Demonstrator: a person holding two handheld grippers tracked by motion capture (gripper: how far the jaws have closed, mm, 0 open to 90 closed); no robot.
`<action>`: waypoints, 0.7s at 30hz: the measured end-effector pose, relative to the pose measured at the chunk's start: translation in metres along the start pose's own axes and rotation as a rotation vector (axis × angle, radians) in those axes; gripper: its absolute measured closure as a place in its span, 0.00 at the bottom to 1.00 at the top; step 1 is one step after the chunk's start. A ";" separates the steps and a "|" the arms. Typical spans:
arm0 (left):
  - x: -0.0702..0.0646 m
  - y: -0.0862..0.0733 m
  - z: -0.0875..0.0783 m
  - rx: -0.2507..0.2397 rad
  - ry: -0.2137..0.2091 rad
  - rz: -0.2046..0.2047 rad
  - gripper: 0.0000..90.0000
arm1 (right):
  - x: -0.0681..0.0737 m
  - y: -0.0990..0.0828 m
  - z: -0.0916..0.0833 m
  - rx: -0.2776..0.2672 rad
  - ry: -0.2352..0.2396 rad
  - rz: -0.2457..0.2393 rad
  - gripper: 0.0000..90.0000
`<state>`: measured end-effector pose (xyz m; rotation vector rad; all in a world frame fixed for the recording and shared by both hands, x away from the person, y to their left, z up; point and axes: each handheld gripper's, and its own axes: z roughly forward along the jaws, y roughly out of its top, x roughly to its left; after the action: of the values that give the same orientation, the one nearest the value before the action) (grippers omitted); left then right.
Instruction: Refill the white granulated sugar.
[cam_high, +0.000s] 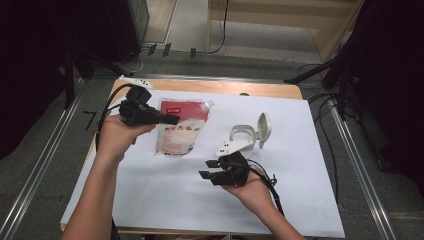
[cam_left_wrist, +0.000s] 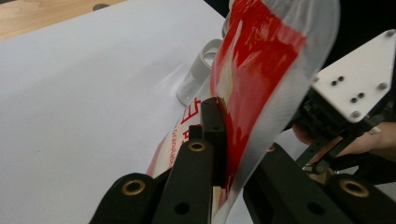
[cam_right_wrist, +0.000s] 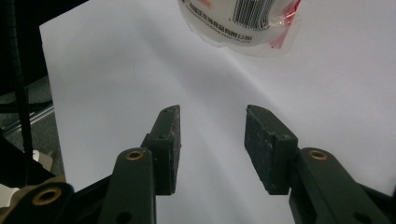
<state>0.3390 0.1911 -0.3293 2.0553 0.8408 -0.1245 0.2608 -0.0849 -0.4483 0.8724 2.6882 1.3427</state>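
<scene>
Red-printed pouch (cam_high: 181, 129), soft and slippery: our left tool (cam_high: 167, 119) pinches its top edge at 12 o'clock; right tool (cam_high: 207, 169) spread, empty.

The left gripper (cam_left_wrist: 219, 140) is clamped on a red and clear plastic pouch (cam_left_wrist: 261, 79), its black jaws pressed tight against the pouch's lower edge so that the pouch rises tilted up to the right. Behind the pouch a white round container (cam_left_wrist: 196, 77) stands on the white sheet (cam_left_wrist: 93, 102) covering the wooden bench (cam_left_wrist: 42, 14). At right, the right gripper (cam_left_wrist: 345, 116) with its white three-cornered plate sits close by.
</scene>
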 end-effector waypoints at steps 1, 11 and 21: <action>-0.001 0.000 0.000 0.002 -0.006 -0.007 1.00 | 0.000 0.000 0.003 0.001 0.003 -0.001 0.62; -0.010 0.002 0.003 0.014 -0.005 0.008 1.00 | -0.003 0.001 0.029 0.008 -0.009 -0.003 0.60; -0.020 0.005 0.010 0.032 -0.018 0.019 1.00 | -0.011 -0.003 0.050 -0.011 -0.021 0.020 0.61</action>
<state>0.3286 0.1709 -0.3246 2.0881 0.8131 -0.1466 0.2808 -0.0551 -0.4849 0.9104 2.6605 1.3431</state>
